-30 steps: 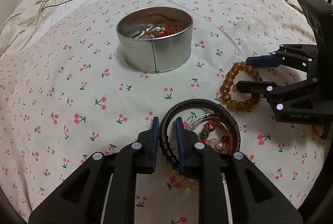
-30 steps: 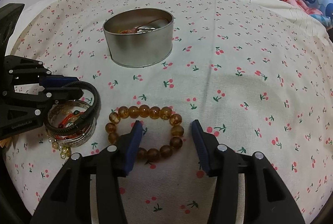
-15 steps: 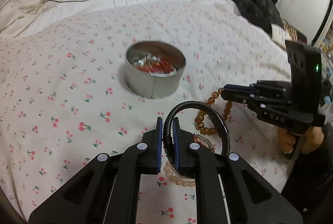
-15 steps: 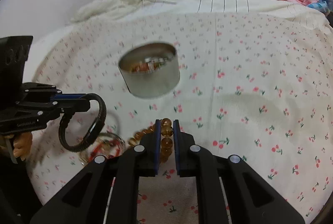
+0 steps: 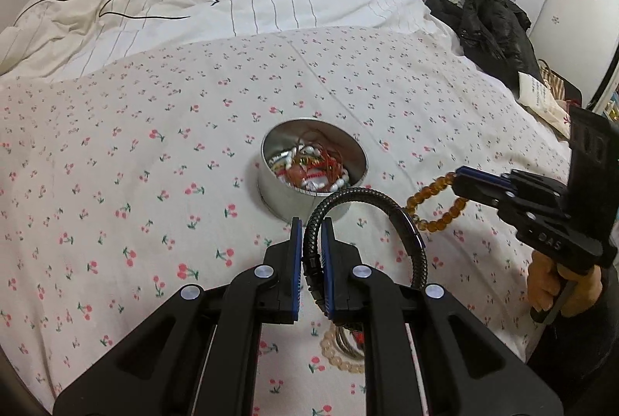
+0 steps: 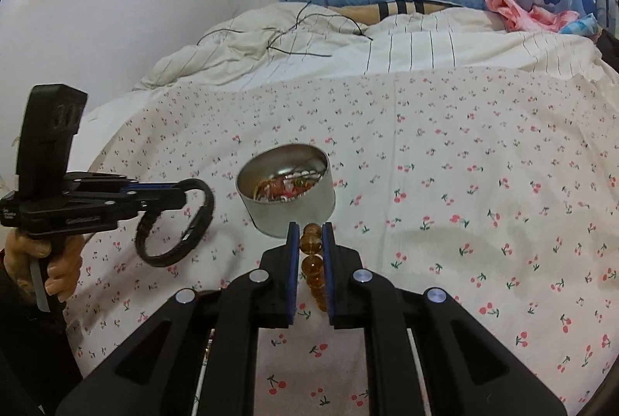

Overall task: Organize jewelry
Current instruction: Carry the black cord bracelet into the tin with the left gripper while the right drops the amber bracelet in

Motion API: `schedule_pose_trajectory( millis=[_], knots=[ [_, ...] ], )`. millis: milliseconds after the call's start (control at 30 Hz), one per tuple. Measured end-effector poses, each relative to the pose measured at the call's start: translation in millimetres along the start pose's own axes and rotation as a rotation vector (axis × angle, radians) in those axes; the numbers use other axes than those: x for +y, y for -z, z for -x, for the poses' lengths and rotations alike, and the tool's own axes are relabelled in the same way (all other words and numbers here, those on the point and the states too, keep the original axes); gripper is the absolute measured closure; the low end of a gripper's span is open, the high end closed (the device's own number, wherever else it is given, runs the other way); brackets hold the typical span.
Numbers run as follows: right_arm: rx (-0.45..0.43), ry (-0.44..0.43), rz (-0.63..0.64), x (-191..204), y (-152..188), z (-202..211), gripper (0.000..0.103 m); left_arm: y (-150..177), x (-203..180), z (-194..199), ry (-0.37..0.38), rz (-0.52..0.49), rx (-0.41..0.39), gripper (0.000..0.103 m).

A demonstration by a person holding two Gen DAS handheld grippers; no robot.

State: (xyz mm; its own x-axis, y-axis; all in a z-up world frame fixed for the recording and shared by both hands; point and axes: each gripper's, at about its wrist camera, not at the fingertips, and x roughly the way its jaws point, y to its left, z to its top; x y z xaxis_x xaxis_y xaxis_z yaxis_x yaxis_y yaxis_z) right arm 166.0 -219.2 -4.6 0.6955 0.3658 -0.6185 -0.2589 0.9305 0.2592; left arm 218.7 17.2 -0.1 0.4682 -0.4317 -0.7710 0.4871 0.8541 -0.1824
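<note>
Both tools have lifted higher, left tool (image 5: 310,222) clamping black bracelet (image 5: 371,218), right tool (image 6: 310,227) amber beads (image 6: 312,263)

A black braided bracelet (image 5: 371,218), amber beads (image 5: 433,207) and a silver tin (image 5: 271,191) over cherry-print white bedding (image 5: 154,145).

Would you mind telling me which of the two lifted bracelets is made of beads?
The amber bead bracelet, pinched by the right gripper; the left gripper holds a black braided cord bracelet, a smooth band without beads.

black braided bracelet (image 5: 371,218): lifted, clamped | amber bead bracelet (image 5: 435,201): lifted, hanging | round tin (image 5: 313,170): open, jewelry-filled
</note>
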Motion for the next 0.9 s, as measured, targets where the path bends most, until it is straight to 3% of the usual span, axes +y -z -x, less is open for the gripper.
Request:
schedule_pose_trajectory(
  millis=[400, 900],
  knots=[
    [-0.099, -0.036, 0.005, 1.0, -45.4, 18.6, 0.091, -46.2, 7.0, -24.5, -0.026, 0.009, 0.004, 0.094],
    [-0.111, -0.06, 0.055, 9.7, -85.7, 0.7, 0.091, -76.8, 11.8, -81.1, -0.055, 0.032, 0.053, 0.094]
  ],
)
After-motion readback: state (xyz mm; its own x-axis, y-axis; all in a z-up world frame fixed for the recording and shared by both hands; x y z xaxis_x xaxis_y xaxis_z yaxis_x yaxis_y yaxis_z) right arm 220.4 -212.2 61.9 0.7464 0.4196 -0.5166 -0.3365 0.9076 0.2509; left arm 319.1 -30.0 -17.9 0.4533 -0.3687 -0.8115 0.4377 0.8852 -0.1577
